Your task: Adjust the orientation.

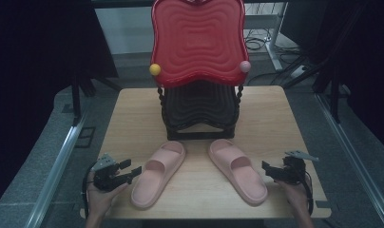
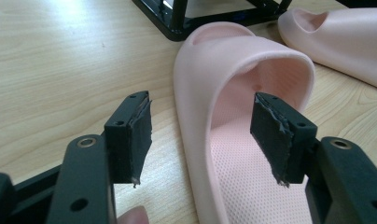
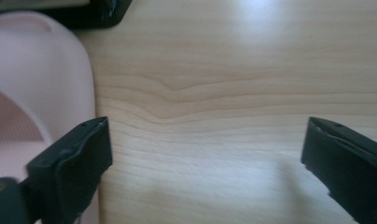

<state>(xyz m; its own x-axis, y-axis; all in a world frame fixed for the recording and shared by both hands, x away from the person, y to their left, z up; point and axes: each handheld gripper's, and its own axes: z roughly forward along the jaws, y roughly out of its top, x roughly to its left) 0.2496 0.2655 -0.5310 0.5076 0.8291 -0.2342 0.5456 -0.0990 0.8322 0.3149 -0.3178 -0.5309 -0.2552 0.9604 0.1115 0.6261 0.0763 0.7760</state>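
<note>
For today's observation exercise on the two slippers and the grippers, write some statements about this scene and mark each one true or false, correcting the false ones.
1. Both pink slippers lie on the wooden table. True: the left slipper and the right slipper rest flat in front of the rack.
2. The left gripper is shut on a slipper. False: its jaws stand open around the left slipper's outer edge, pads not pressing.
3. The right gripper holds a slipper. False: its jaws are open over bare wood beside the right slipper.
4. A red tray stands upright behind the slippers. True.
</note>
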